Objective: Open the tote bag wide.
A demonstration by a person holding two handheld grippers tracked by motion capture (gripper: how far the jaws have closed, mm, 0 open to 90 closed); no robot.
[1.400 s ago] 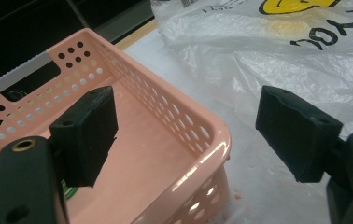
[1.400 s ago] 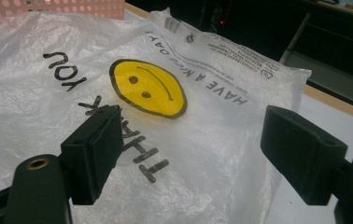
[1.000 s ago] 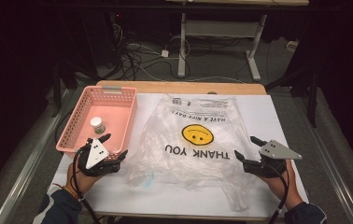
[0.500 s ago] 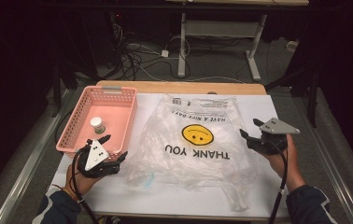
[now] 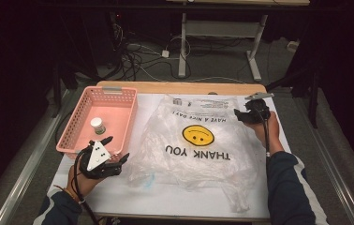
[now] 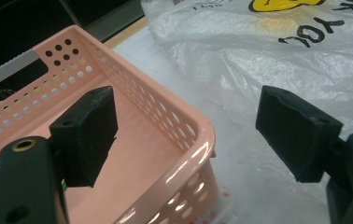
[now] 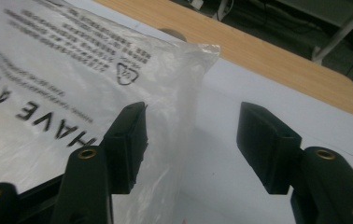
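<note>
A clear plastic bag (image 5: 198, 140) with a yellow smiley and "THANK YOU" print lies flat on the white table top (image 5: 165, 197). To its left stands a pink basket (image 5: 114, 90) holding a small white jar (image 5: 97, 125). My left gripper (image 5: 117, 148) is open at the basket's near right corner; in the left gripper view that corner (image 6: 184, 126) sits between the jaws of the left gripper (image 6: 191, 119). My right gripper (image 5: 237, 114) is at the bag's far right corner. Its jaws have just been closing and stand open, with the bag's edge (image 7: 184, 93) between them, untouched by the right gripper (image 7: 191, 135).
A strip of bare wooden table (image 5: 180, 87) runs along the far edge, also behind the bag (image 7: 268, 51). Beyond it are cables (image 5: 137, 51) and a desk frame (image 5: 222, 28) on the dark floor. The table drops off at both sides.
My right hand has travelled from the table's near right side up to the bag's far right corner, and its jaws have narrowed. The left hand has stayed put.
</note>
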